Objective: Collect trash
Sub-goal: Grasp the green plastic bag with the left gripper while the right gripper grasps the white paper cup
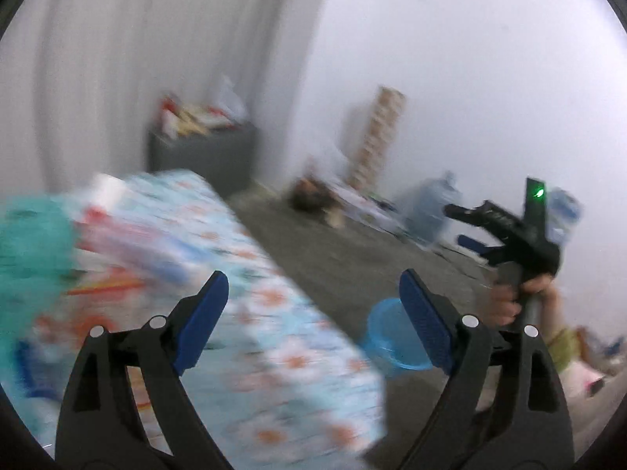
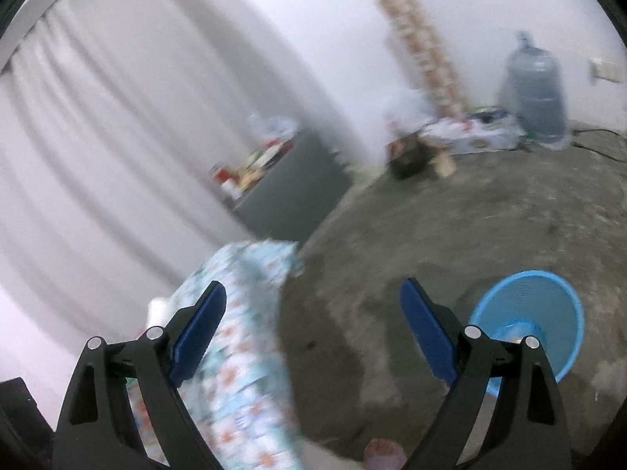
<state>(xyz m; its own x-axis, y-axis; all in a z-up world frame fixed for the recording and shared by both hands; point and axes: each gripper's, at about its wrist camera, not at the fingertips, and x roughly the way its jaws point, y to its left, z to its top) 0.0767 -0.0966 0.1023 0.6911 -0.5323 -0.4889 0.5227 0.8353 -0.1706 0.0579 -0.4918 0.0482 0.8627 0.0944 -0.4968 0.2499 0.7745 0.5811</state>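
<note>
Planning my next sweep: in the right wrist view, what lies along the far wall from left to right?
Dark grey cabinet with clutter on top → tall leaning stack of patterned cartons → flat white printed box on the floor → large blue water jug.

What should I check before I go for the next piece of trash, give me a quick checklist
1. Left gripper empty, fingers spread: ok.
2. Right gripper empty, fingers spread: ok.
3. Blue basket upright on the floor, mouth unobstructed: ok.
4. Next trash item picked out on the flowered tablecloth: cannot tell, view is blurred.
5. Floor between table and basket free of obstacles: ok.
</note>
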